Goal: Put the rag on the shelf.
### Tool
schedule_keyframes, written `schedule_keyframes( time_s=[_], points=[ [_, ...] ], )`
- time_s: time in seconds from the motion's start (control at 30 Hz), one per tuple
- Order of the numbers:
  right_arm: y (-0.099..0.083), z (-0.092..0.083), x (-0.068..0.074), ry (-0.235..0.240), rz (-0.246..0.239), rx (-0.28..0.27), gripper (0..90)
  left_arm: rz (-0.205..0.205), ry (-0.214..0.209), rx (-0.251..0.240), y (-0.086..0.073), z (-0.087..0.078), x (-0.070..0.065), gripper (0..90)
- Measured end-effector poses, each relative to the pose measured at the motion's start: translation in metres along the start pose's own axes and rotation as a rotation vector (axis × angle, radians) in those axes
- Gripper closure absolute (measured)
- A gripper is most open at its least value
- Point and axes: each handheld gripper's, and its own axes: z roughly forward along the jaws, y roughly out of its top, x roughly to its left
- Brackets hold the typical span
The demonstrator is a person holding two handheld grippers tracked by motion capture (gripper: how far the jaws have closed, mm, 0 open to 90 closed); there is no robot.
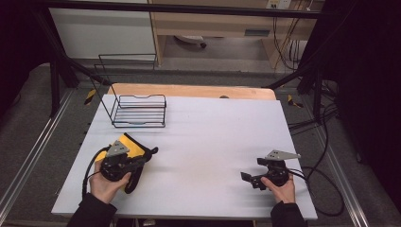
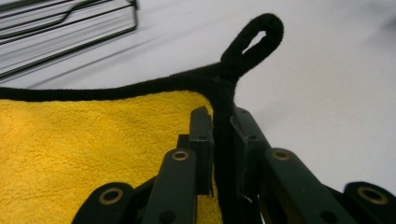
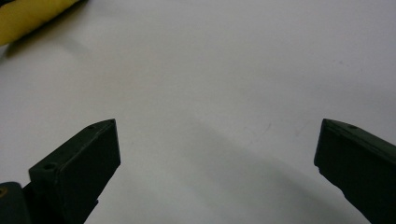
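Nearest the lens in the left gripper view, the left gripper [image 2: 223, 154] has its two black jaws clenched on the black-bound edge of a yellow microfibre cloth [image 2: 88, 149], just below the hanging loop [image 2: 254, 42] that stands up from the corner; the pads pinch the piping itself rather than the plush face, which looks the sensible hold, since the stitched border is the firmest part of a limp cloth and gives control of the corner. In the high view the same cloth [image 1: 133, 145] lies bunched at the near left of the white table [image 1: 208, 137], partly under the left hand [image 1: 105, 183] and its gripper [image 1: 144, 158], with a black fold hanging toward the table's near edge; whether any of it has left the surface I cannot tell.

The right gripper [image 1: 249, 178] sits at the near right, well apart from the cloth, jaws spread wide with nothing between them; in the right gripper view they frame bare tabletop, with a sliver of yellow in the far upper-left corner; it appears to be held in reserve, ready to take a second corner once the cloth is drawn up.

A black wire rack [image 1: 139, 111] stands at the far left of the table, beyond the cloth; with its tall wire back, it is a plausible place to hang or lay the cloth, though that is only a judgement.
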Motion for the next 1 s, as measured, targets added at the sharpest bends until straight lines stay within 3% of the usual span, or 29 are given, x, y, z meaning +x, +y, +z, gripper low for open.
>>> schedule_keyframes(
  time_s=[0.27, 0.47, 0.77, 0.87, 1.0],
  points=[
    [0.000, -0.001, 0.000, -0.001, -0.002, 0.003, 0.9, 0.053, -0.054, 0.033, 0.010, 0.027, -0.037, 79.5],
    [0.000, -0.001, 0.000, -0.002, -0.002, 0.003, 0.9, 0.086, -0.093, 0.056, 0.008, 0.038, -0.058, 79.4],
    [0.000, 0.000, 0.000, -0.004, -0.001, 0.001, 0.9, 0.119, -0.109, 0.088, -0.001, 0.052, -0.060, 76.4],
    [0.001, 0.000, 0.000, -0.003, -0.003, 0.000, 1.0, 0.135, -0.120, 0.084, -0.002, 0.053, -0.061, 71.5],
    [0.001, 0.000, 0.001, -0.005, 0.002, 0.003, 0.9, 0.122, -0.141, 0.057, 0.001, 0.045, -0.057, 64.2]
  ],
)
